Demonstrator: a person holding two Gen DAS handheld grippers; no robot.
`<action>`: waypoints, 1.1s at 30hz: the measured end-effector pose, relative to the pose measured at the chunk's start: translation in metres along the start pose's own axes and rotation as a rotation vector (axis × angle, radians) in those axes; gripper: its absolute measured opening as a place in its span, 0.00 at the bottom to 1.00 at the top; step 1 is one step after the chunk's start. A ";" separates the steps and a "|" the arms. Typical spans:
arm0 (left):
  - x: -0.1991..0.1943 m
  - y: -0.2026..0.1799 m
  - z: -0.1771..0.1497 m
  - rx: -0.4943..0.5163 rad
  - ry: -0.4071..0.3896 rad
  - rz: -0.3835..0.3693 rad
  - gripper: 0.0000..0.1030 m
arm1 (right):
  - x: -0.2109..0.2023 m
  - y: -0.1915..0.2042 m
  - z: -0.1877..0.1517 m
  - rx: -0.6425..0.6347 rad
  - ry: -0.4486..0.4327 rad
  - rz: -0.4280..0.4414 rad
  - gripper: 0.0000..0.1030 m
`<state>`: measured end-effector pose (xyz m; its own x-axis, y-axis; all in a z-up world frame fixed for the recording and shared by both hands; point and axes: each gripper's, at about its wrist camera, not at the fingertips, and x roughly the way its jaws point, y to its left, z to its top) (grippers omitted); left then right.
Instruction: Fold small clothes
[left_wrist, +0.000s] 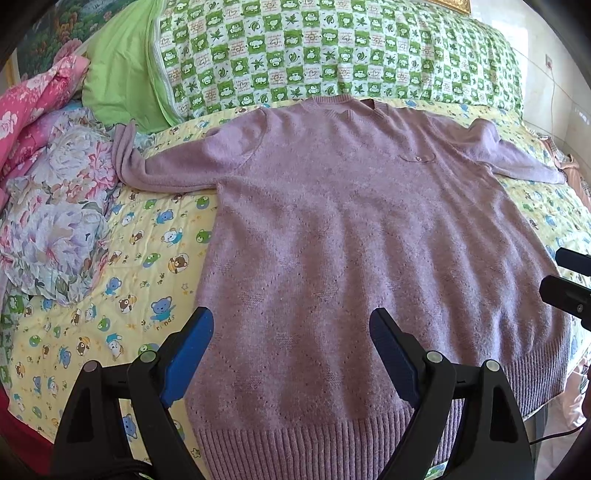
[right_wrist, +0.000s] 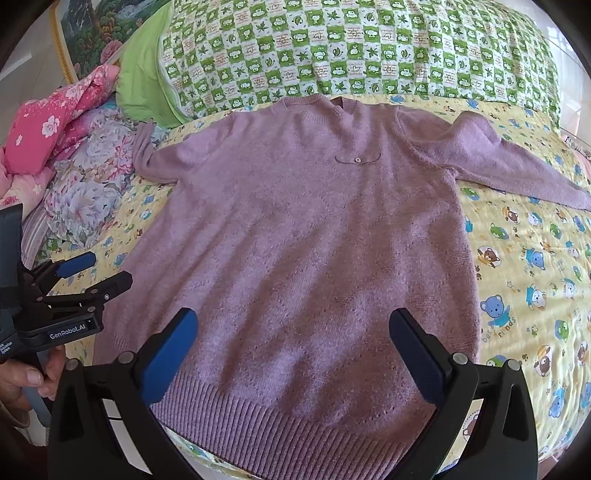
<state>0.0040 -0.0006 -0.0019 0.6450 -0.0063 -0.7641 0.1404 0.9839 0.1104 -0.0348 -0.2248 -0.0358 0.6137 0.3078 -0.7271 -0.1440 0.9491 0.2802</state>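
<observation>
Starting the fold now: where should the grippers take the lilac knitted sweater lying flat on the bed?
Probably the ribbed hem, one corner per gripper, coming from the near edge. The lilac knitted sweater lies flat, front up, hem nearest both open grippers, the left gripper and the right gripper.

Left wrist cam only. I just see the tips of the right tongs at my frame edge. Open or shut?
Observer: Open. The right tongs stand wide over the lilac sweater, near its ribbed hem, with nothing pinched.
Operator: How do my own tongs look from outside?
Observer: The left tongs are also open. Their tips are by the sweater's edge on the picture's left and grip no fabric.
Operator: Anything behind them?
Observer: A hand wraps the handle. The body of the tongs reads GenRobot.AI.
</observation>
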 end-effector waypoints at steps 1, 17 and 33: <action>0.000 0.000 0.000 0.000 0.000 0.002 0.85 | 0.000 0.000 0.000 0.000 0.000 0.000 1.00; 0.006 0.000 0.002 -0.023 0.012 -0.015 0.85 | 0.001 0.002 -0.001 0.003 0.004 -0.001 1.00; 0.012 -0.003 0.004 -0.030 0.036 -0.029 0.85 | 0.001 0.001 0.001 0.012 0.004 0.004 1.00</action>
<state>0.0139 -0.0045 -0.0090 0.6132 -0.0291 -0.7894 0.1357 0.9883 0.0689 -0.0337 -0.2235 -0.0358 0.6097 0.3115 -0.7289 -0.1366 0.9471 0.2904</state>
